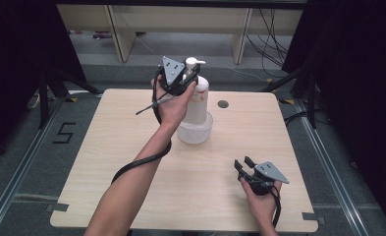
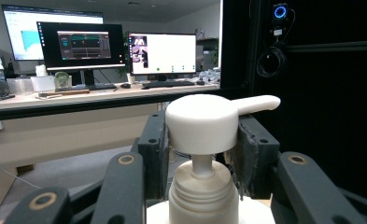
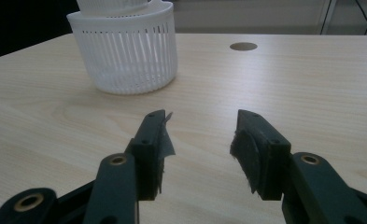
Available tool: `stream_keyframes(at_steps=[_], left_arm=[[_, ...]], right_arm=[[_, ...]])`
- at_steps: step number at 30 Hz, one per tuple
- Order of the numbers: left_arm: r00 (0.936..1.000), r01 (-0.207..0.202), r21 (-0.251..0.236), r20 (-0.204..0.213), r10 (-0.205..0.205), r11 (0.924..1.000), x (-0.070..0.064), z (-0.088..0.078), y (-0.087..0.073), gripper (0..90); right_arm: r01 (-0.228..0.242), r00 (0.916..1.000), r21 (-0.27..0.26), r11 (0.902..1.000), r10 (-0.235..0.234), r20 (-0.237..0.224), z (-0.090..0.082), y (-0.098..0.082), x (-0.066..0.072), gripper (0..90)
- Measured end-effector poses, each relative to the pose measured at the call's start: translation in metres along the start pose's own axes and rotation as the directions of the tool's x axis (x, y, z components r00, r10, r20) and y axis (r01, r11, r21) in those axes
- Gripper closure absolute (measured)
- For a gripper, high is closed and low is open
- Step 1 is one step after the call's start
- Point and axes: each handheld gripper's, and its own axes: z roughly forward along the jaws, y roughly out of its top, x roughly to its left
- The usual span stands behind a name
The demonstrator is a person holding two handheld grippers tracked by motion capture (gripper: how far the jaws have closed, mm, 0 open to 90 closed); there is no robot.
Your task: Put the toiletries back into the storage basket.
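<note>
While the left gripper clamps the white plastic pump bottle's head in the slotted white basket, the right gripper, at five o'clock, gapes empty.

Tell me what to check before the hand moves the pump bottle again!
1. Left gripper jaws closed on the pump head: ok, a pad sits against each side of it.
2. Pump bottle upright: ok.
3. Bottle bottom inside the white slotted basket: ok, though whether it rests on the basket floor: cannot tell.
4. Basket standing flat on the table: ok.
5. Right gripper out of the way: ok, jaws open, holding nothing, near the table's front right.
6. Spout free of the jaws: ok, it sticks out past them.
</note>
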Motion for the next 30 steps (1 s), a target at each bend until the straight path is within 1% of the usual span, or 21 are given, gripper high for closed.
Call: stream_keyframes(at_steps=[2, 3, 5, 7, 8, 9, 11, 12, 15, 17, 18, 19, 20, 21, 22, 23, 24, 25, 27, 28, 30], left_arm=[[1.0000, -0.005, 0.004, -0.007, 0.005, 1.0000, 0.000, 0.000, -0.001, 59.1], [1.0000, -0.007, 0.006, -0.006, 0.007, 1.0000, -0.001, 0.000, -0.002, 59.1], [1.0000, -0.007, 0.007, -0.007, 0.007, 0.9999, -0.001, 0.000, -0.003, 59.1], [0.9999, -0.007, 0.011, -0.008, 0.007, 0.9999, -0.001, 0.001, -0.005, 59.1], [1.0000, 0.008, 0.019, -0.003, -0.008, 0.9998, -0.002, 0.001, -0.005, 59.1], [1.0000, -0.005, 0.012, -0.008, 0.005, 0.9999, -0.001, 0.001, -0.005, 59.1], [1.0000, -0.004, 0.014, -0.008, 0.004, 0.9999, -0.001, 0.002, -0.006, 59.1], [1.0000, 0.009, 0.021, -0.004, -0.008, 0.9997, -0.002, 0.001, -0.007, 59.1], [0.9999, 0.013, 0.022, -0.002, -0.013, 0.9997, -0.002, 0.002, -0.007, 59.1], [1.0000, -0.002, 0.020, -0.007, 0.002, 0.9998, -0.001, 0.002, -0.008, 59.1], [0.9999, 0.011, 0.026, -0.004, -0.011, 0.9996, -0.002, 0.002, -0.009, 59.1], [1.0000, 0.000, 0.020, -0.007, 0.000, 0.9998, -0.002, 0.003, -0.009, 59.1], [1.0000, 0.009, 0.029, -0.002, -0.009, 0.9995, -0.002, 0.003, -0.010, 59.1], [1.0000, -0.004, 0.026, -0.005, 0.004, 0.9996, -0.002, 0.003, -0.011, 59.1], [0.9999, 0.011, 0.033, -0.002, -0.011, 0.9994, -0.003, 0.003, -0.012, 59.1], [1.0000, -0.002, 0.030, -0.005, 0.002, 0.9996, -0.002, 0.004, -0.013, 59.1], [0.9999, 0.011, 0.037, -0.002, -0.011, 0.9993, -0.003, 0.004, -0.014, 59.1], [1.0000, -0.002, 0.034, -0.005, 0.002, 0.9994, -0.002, 0.004, -0.014, 59.1], [1.0000, -0.003, 0.040, -0.004, 0.004, 0.9992, -0.003, 0.005, -0.016, 59.1], [0.9999, 0.013, 0.045, 0.001, -0.013, 0.9989, -0.004, 0.005, -0.017, 59.1], [1.0000, -0.001, 0.039, -0.002, 0.001, 0.9993, -0.003, 0.006, -0.018, 59.1]], right_arm=[[0.008, 1.0000, -0.006, 1.0000, -0.008, 0.002, 0.001, 0.000, -0.001, 54.2], [-0.011, 0.9999, 0.000, 0.9999, 0.011, -0.008, 0.001, 0.000, 0.001, 54.2], [-0.011, 0.9999, 0.000, 0.9999, 0.011, -0.009, 0.001, 0.000, 0.001, 54.2], [0.001, 1.0000, -0.001, 1.0000, -0.001, -0.001, 0.000, 0.000, 0.000, 54.2], [0.001, 1.0000, -0.001, 1.0000, -0.001, -0.001, 0.000, 0.000, 0.000, 54.2], [0.001, 1.0000, -0.001, 1.0000, -0.001, -0.001, 0.000, 0.000, 0.000, 54.2], [0.000, 1.0000, -0.001, 1.0000, 0.000, -0.001, 0.000, 0.000, 0.000, 54.2], [0.000, 1.0000, -0.001, 1.0000, 0.000, -0.001, 0.000, 0.000, 0.000, 54.2], [0.008, 1.0000, -0.005, 1.0000, -0.008, 0.001, 0.001, 0.000, 0.000, 54.2], [0.010, 0.9999, -0.007, 0.9999, -0.010, 0.001, 0.001, 0.000, 0.000, 54.2], [0.011, 0.9999, -0.008, 0.9999, -0.011, 0.001, 0.001, 0.000, 0.000, 54.2], [0.011, 0.9999, -0.008, 0.9999, -0.011, 0.001, 0.001, 0.000, 0.000, 54.2], [0.010, 0.9999, -0.008, 0.9999, -0.010, 0.000, 0.001, 0.000, 0.000, 54.2], [0.011, 0.9999, -0.008, 0.9999, -0.011, -0.001, 0.001, 0.000, 0.000, 54.2], [0.007, 1.0000, -0.002, 1.0000, -0.007, 0.002, 0.000, 0.000, 0.000, 54.2], [-0.002, 1.0000, 0.002, 1.0000, 0.002, 0.000, 0.000, 0.000, 0.000, 54.2], [-0.003, 1.0000, 0.001, 1.0000, 0.003, -0.001, 0.000, 0.000, 0.000, 54.2], [-0.002, 1.0000, 0.002, 1.0000, 0.002, -0.001, 0.000, 0.000, 0.000, 54.2], [0.007, 1.0000, -0.004, 1.0000, -0.007, 0.000, 0.000, 0.000, 0.000, 54.2], [-0.002, 1.0000, 0.002, 1.0000, 0.002, -0.001, 0.000, 0.000, 0.000, 54.2], [0.006, 1.0000, -0.003, 1.0000, -0.006, 0.001, 0.000, 0.000, 0.000, 54.2]])
